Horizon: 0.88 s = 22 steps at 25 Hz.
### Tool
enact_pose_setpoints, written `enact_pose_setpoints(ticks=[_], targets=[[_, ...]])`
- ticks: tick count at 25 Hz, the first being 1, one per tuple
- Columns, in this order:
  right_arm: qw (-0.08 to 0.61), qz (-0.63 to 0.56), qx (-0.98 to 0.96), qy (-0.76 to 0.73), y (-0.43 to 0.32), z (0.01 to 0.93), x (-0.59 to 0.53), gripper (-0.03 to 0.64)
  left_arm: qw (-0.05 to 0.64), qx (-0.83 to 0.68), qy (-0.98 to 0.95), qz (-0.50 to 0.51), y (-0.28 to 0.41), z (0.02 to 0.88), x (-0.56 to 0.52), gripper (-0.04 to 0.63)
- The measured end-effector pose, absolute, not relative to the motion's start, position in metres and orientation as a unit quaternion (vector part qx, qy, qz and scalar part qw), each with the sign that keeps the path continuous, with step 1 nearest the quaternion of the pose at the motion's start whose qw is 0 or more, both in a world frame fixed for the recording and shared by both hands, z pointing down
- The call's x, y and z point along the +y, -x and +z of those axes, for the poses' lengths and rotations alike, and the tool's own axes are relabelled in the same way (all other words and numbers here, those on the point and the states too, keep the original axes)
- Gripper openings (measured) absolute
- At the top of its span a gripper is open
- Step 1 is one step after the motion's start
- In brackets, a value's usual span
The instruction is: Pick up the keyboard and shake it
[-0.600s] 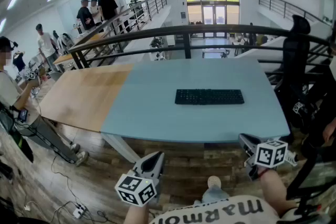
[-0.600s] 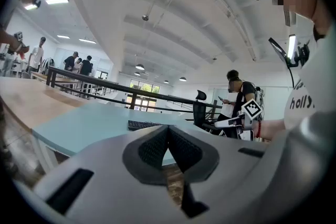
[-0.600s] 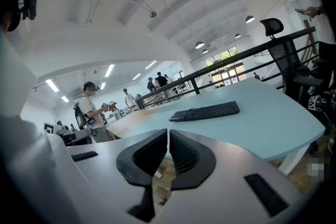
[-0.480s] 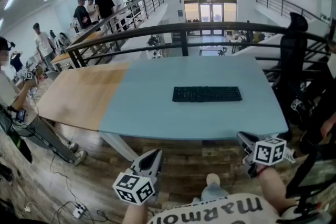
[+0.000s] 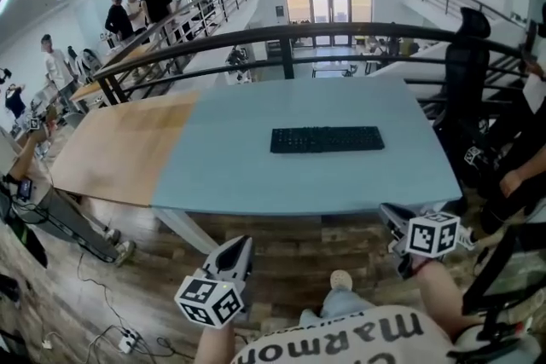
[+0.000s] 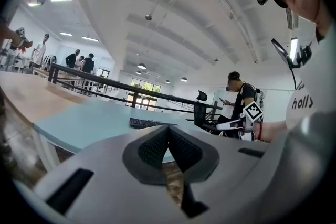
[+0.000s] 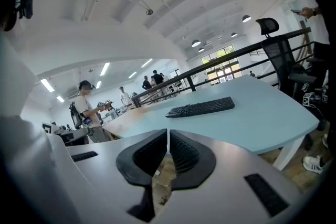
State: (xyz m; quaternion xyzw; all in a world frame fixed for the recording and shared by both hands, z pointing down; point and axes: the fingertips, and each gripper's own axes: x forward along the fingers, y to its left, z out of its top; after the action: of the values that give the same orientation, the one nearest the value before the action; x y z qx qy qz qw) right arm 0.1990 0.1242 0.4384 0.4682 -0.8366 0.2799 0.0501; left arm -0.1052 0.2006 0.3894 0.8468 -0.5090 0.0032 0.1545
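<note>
A black keyboard (image 5: 327, 139) lies flat near the middle of the light blue table (image 5: 256, 175); it also shows as the keyboard (image 7: 200, 107) in the right gripper view and as a thin dark keyboard (image 6: 147, 123) in the left gripper view. My left gripper (image 5: 241, 250) hangs below the table's near edge at lower left, shut and empty. My right gripper (image 5: 389, 214) is at lower right, just off the table's front corner, shut with nothing between its pads. Both are well short of the keyboard.
The table's left part is bare wood (image 5: 111, 153). A black railing (image 5: 281, 37) runs behind the table. A black office chair (image 5: 465, 72) and a seated person (image 5: 512, 175) are at the right. Several people (image 5: 136, 8) stand far left. Cables (image 5: 128, 341) lie on the wooden floor.
The head view has shifted, so table and keyboard sit slightly left and higher in frame. Both grippers stay low in front of the table, shut.
</note>
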Motion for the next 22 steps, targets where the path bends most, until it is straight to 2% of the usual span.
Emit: enact_pose_setpoints(ticks=[10, 22], targets=[[0.05, 0.297, -0.831, -0.468, -0.19, 0.446, 0.094, 0.043, 0.164, -0.506, -0.847, 0.003, 0.109, 0.392, 0.17, 0.002], [0.049, 0.296, -0.841, -0.45, -0.16, 0.439, 0.005, 0.044, 0.16, -0.522, -0.838, 0.005, 0.131, 0.387, 0.101, 0.003]])
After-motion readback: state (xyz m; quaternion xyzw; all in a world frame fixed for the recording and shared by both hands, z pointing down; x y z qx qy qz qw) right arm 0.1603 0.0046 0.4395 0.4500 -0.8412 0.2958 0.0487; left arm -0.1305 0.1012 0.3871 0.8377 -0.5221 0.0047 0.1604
